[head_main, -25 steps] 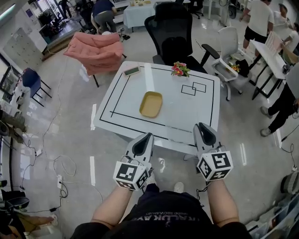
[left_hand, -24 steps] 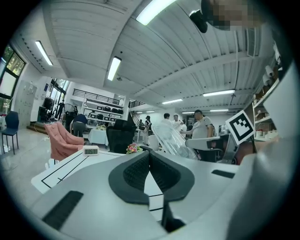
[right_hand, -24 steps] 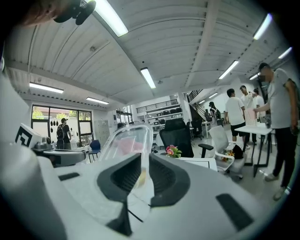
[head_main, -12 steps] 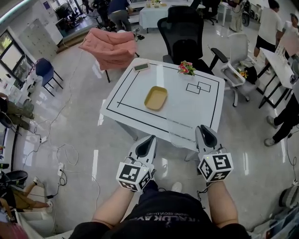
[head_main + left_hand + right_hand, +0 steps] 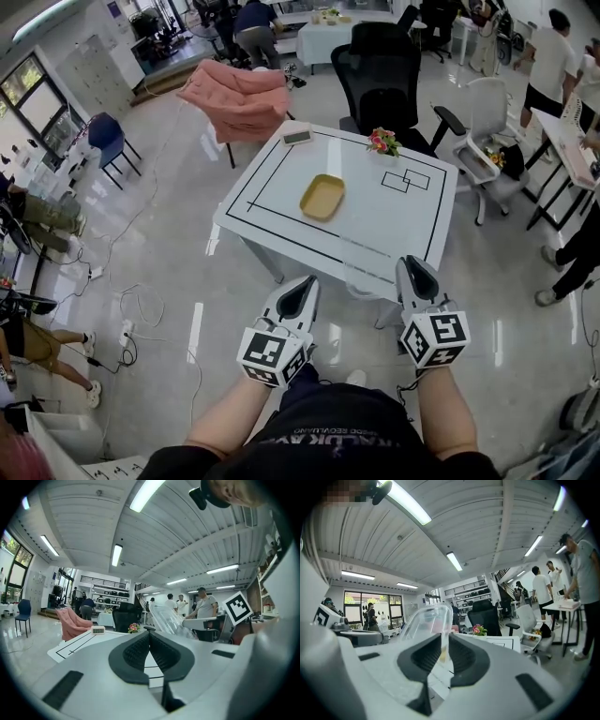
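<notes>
Head view: left gripper (image 5: 302, 289), jaws closed and empty, and right gripper (image 5: 412, 272), nipping a clear plastic lid (image 5: 423, 620), hover by the white table's (image 5: 394, 225) near edge, floor (image 5: 159, 253) stretching away leftward.

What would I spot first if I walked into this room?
A white table with black lines stands in the middle of the room, with a yellow tray at its centre and flowers at its far edge. Nearest the camera, two grippers point at it: the left hand-held gripper is shut and empty, and the right hand-held gripper pinches a clear plastic lid.
</notes>
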A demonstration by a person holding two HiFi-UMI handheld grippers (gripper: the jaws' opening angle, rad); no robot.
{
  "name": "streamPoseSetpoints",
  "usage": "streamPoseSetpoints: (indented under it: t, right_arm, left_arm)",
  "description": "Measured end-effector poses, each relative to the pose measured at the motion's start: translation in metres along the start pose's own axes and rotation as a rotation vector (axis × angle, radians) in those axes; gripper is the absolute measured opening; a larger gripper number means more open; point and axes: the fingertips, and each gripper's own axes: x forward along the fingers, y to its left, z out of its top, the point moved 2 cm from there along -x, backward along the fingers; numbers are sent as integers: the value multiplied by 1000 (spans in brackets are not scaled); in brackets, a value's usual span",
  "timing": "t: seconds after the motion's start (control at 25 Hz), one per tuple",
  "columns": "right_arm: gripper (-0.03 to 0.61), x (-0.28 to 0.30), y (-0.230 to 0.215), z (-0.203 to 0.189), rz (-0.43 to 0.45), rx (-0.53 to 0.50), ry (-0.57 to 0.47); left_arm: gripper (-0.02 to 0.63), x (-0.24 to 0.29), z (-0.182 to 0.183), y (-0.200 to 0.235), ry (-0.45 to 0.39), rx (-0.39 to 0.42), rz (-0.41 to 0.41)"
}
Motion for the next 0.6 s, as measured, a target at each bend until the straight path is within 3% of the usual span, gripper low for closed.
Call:
streamPoseSetpoints:
  t: [0.6]
  right_arm:
    - [49, -15, 3, 1, -9, 3, -9]
  left_arm:
    - [2, -11, 4, -9, -9, 5, -7]
